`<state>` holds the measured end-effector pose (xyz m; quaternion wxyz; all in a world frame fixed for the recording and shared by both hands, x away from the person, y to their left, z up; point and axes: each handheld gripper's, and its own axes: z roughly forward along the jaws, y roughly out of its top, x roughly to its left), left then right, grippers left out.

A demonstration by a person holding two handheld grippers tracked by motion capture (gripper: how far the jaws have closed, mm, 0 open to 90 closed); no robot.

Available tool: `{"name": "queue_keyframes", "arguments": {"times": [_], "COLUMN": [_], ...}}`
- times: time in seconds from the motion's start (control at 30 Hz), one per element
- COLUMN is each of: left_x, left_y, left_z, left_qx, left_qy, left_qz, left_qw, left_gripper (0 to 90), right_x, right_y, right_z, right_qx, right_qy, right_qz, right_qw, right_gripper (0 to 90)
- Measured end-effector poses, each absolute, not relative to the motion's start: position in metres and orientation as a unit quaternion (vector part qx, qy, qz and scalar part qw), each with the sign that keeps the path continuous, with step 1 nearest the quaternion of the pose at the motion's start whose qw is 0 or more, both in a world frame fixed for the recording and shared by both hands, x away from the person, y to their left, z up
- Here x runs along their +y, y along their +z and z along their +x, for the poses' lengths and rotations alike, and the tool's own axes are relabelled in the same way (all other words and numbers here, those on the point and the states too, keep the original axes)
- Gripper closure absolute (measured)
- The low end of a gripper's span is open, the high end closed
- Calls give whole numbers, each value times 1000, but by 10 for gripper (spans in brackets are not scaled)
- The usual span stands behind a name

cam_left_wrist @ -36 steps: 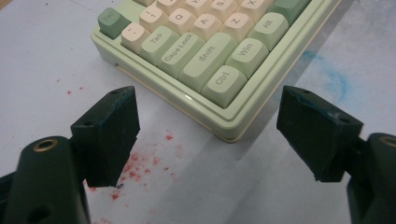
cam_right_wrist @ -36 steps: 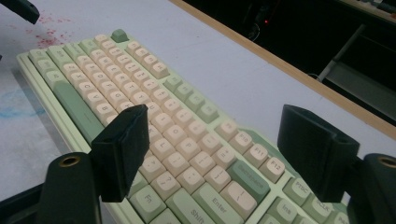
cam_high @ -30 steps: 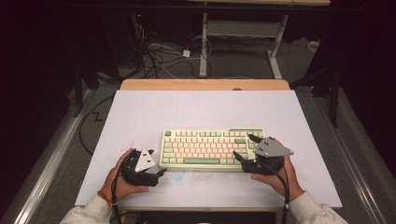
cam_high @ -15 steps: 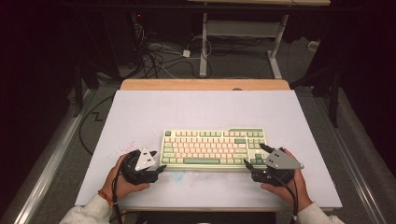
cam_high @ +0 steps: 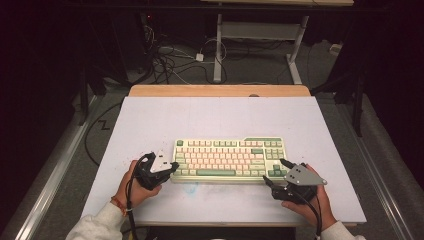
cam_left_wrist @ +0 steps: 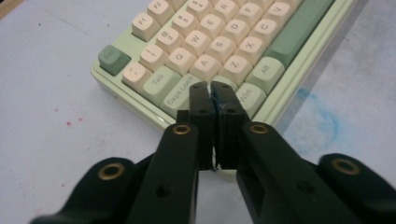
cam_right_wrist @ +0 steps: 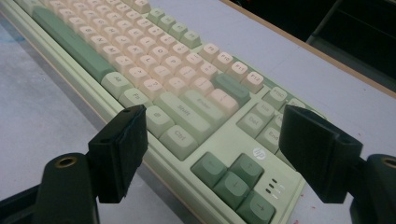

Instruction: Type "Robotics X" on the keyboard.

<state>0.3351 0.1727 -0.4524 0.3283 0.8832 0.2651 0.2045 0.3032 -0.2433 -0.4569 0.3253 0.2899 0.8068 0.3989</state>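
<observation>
A pale green keyboard (cam_high: pixel 227 160) with cream and green keys lies flat on the white mat, near the front. My left gripper (cam_high: pixel 172 167) points at its near left corner. In the left gripper view the two jaws have just been closing and now meet with nothing between them, and the left gripper (cam_left_wrist: pixel 212 93) has its tips over the keyboard (cam_left_wrist: pixel 205 42) by the Caps Lock and Win keys. My right gripper (cam_high: pixel 274 170) stands open at the near right corner. In the right gripper view my right gripper (cam_right_wrist: pixel 215 121) has its jaws either side of the keyboard (cam_right_wrist: pixel 154 70), above the Ctrl and arrow keys, not touching.
The white mat (cam_high: pixel 215 120) covers the table, and a wooden edge (cam_high: pixel 220 90) shows at the far side. A blue smudge (cam_high: pixel 190 187) marks the mat just in front of the keyboard. Cables (cam_high: pixel 170 55) and a metal frame (cam_high: pixel 218 55) lie on the dark floor beyond.
The left gripper's jaws have closed from wide open to touching. The right gripper has moved right and toward the table's front edge, to the keyboard's near right corner.
</observation>
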Motion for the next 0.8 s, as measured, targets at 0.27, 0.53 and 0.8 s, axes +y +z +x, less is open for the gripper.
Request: {"name": "queue_keyframes", "arguments": {"times": [0.27, 0.53, 0.8], "left_x": [160, 147, 127], "left_y": [-445, -438, -434], "left_z": [345, 358, 369], "left_qx": [256, 244, 221], "left_qy": [198, 204, 201], "left_qz": [890, 893, 905], "left_qw": [322, 318, 304], "left_gripper": [878, 878, 878], "right_x": [-242, -241, -241], "right_y": [-459, -462, -463], "right_z": [305, 307, 308], "right_qx": [810, 812, 815], "right_qy": [396, 396, 390], "right_qz": [291, 294, 293], "right_qw": [321, 312, 313], "right_gripper": [240, 247, 248]}}
